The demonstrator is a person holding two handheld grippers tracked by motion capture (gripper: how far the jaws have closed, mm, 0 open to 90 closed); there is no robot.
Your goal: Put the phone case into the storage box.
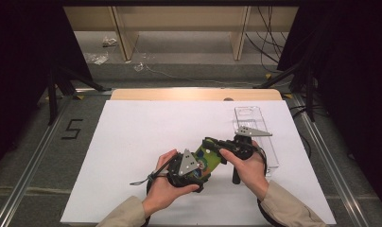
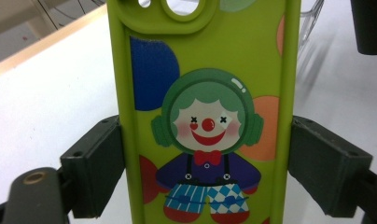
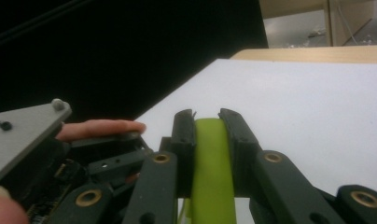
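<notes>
Item: green phone case point(image 2: 203, 112), lime silicone, printed with a clown in a green helmet, red bow tie and blue checked trousers; blue and orange discs around the figure; camera cut-out at the 12 o'clock end in the left gripper view. In the high view the case point(image 1: 209, 158) sits at about 6 o'clock of the white table sheet point(image 1: 146, 137), lifted between both tools.

Left gripper point(image 2: 203, 165): jaws closed on the case's two long edges, one pad at 9 o'clock and one at 3 o'clock of the clown, both touching the rim. In the high view this gripper point(image 1: 188, 165) lies at 8 o'clock of the case, grey plate uppermost, held by the left hand point(image 1: 166, 187).

Right gripper point(image 3: 206, 128): jaws pinching the case edge-on, the green rim point(image 3: 210, 163) standing upright between the two pads, touching both. In the high view it point(image 1: 227, 147) sits at 2 o'clock of the case, in the right hand point(image 1: 248, 168).

Clear plastic tray point(image 1: 255, 135): long, transparent, at 3 o'clock of the sheet, just beyond the right hand.
</notes>
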